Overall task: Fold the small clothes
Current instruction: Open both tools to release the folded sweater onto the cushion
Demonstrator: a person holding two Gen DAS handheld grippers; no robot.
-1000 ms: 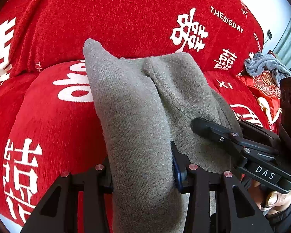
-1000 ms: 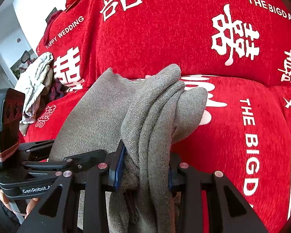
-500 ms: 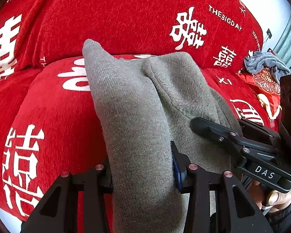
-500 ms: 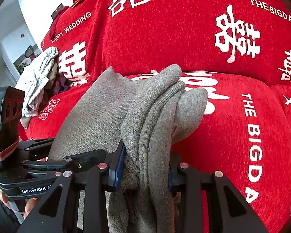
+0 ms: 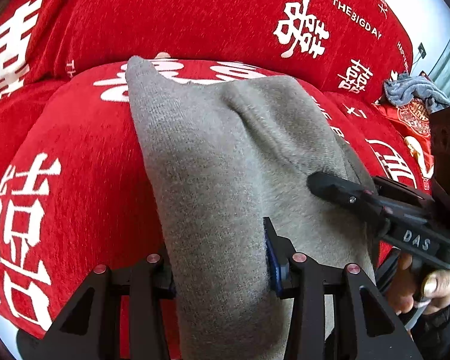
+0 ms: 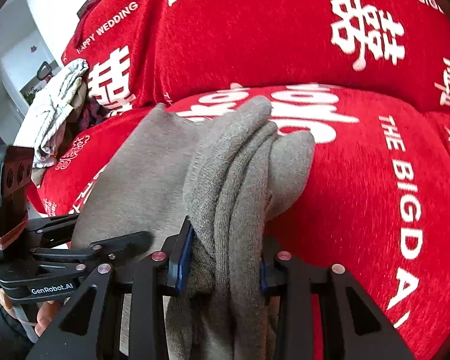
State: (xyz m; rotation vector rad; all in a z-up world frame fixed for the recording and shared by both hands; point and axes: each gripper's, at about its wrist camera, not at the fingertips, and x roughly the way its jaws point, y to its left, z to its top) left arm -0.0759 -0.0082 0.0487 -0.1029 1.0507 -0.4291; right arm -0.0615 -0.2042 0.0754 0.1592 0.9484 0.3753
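Left gripper point(image 5: 222, 258) and right gripper point(image 6: 225, 258) each clamp the grey knit garment point(image 5: 225, 156) over the red sofa cover point(image 5: 75, 165); a crumpled cloth point(image 6: 57, 111) lies nearby.

Garment held between two grippers over the sofa

The knit garment point(image 5: 225, 162) spans from left gripper point(image 5: 222, 267) to right gripper point(image 6: 225, 258), the sofa cover point(image 5: 75, 165) beneath and behind; a crumpled cloth point(image 6: 57, 111) lies far left.

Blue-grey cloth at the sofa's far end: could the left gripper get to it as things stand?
Probably not: the left gripper is shut on the grey garment, and the right gripper lies between it and the blue-grey cloth.
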